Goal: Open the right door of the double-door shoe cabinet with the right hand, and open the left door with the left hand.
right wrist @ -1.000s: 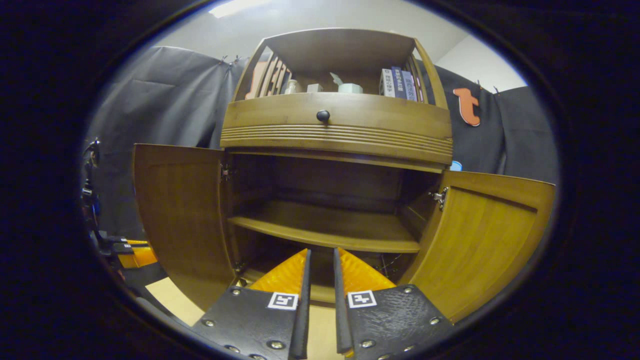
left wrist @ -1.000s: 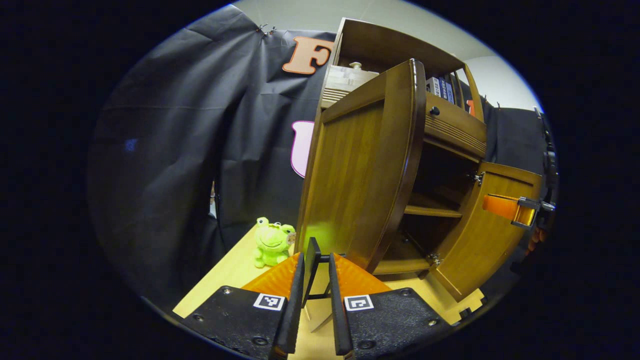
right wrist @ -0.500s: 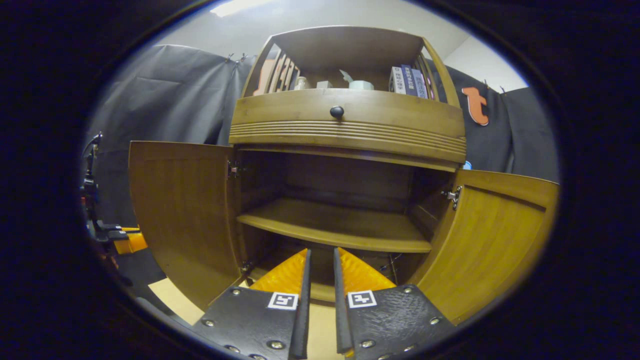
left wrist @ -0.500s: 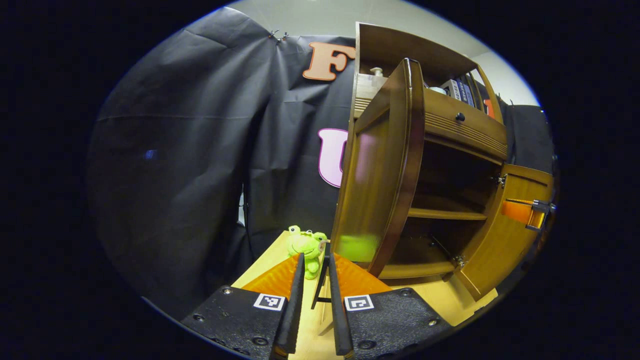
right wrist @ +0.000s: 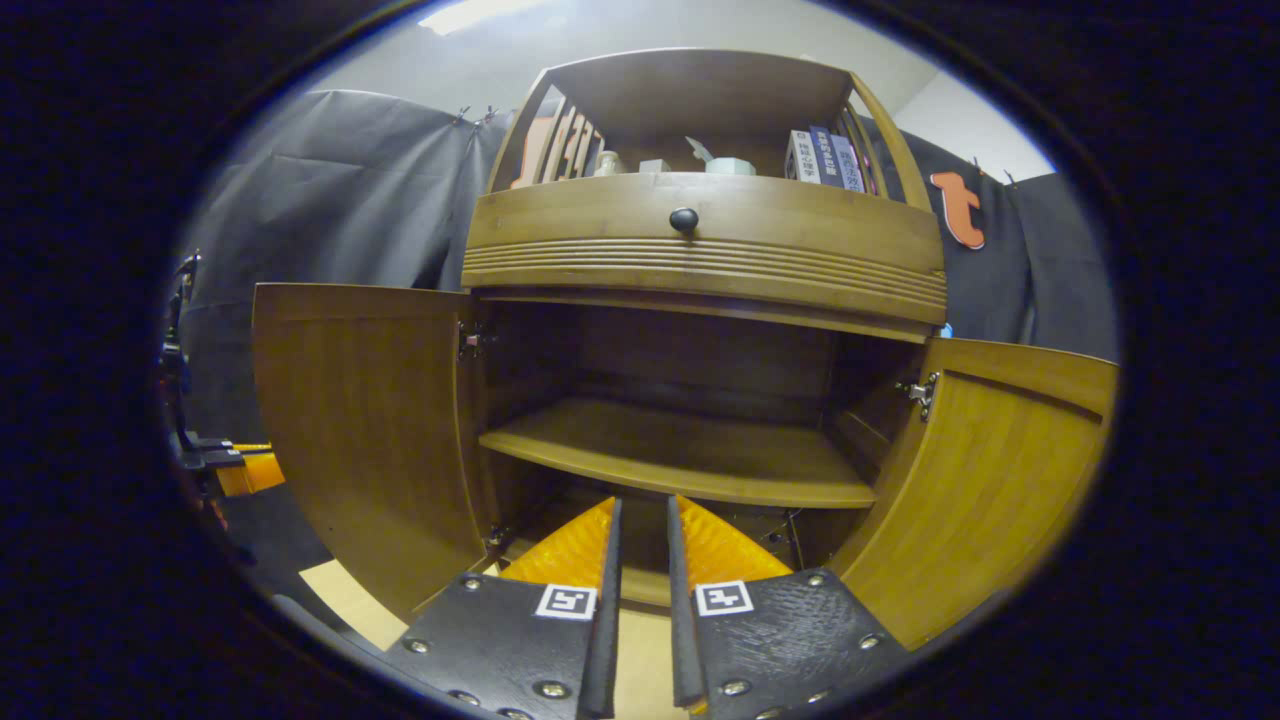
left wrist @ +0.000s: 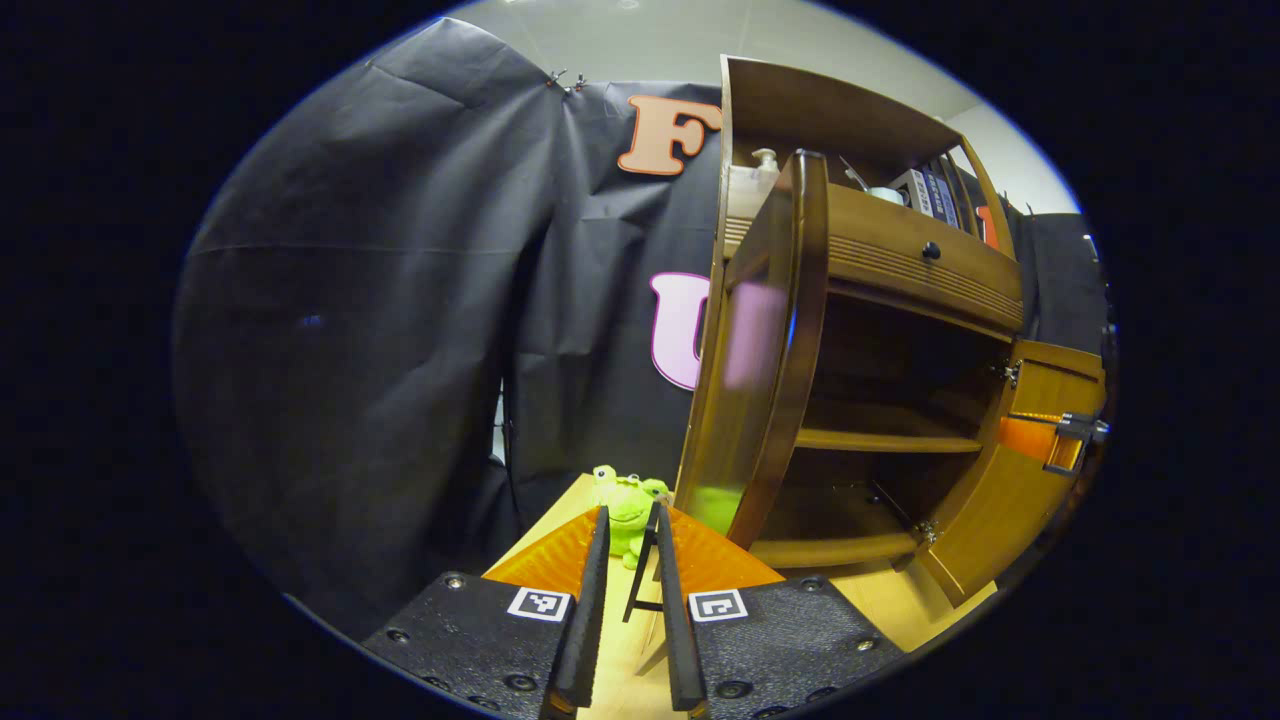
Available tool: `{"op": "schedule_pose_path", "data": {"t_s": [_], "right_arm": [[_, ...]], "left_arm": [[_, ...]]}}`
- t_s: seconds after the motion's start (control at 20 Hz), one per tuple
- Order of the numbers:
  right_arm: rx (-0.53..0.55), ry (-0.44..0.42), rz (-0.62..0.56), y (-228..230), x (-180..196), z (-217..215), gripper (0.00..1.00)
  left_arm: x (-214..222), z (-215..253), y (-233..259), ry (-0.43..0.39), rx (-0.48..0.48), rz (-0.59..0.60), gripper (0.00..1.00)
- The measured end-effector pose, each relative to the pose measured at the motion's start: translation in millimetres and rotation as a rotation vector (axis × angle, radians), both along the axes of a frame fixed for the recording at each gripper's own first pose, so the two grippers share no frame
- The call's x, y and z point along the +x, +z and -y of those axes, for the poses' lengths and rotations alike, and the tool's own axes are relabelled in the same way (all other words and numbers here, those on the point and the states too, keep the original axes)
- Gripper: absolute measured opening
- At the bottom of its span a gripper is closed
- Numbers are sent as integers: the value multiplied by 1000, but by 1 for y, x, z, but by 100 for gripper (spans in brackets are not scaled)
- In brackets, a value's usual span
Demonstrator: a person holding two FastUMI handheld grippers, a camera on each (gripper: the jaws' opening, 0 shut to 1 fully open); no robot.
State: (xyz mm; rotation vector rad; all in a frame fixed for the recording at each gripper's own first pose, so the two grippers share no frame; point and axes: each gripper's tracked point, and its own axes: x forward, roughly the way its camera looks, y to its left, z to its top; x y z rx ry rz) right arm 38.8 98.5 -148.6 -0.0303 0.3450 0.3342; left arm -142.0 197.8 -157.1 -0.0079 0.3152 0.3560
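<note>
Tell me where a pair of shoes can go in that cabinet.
Both doors stand open. The middle shelf lies bare between left door and right door. The top shelf is crowded with books and small items.

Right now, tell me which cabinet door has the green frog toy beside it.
The left door: the frog toy sits on the table by its outer face. The right door stands across the cabinet.

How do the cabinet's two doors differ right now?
In the right gripper view, the left door looks darker brown, while the right door looks lighter and more golden. The left door's hinge edge faces right; the right door's faces left. Both stand swung wide open, with neither claw touching them.
</note>
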Motion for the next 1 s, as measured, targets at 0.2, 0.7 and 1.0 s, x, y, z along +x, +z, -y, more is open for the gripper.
{"op": "schedule_pose_path", "data": {"t_s": [0.2,0.7,1.0], "right_arm": [[8,18,2,0,-1,-9,22],[22,2,26,14,-2,0,22],[35,-32,46,28,-3,14,22]], "left_arm": [[-6,-13,23,37,19,34,29],[7,4,128,18,70,200,21],[21,29,193,-34,82,309,21]]}}
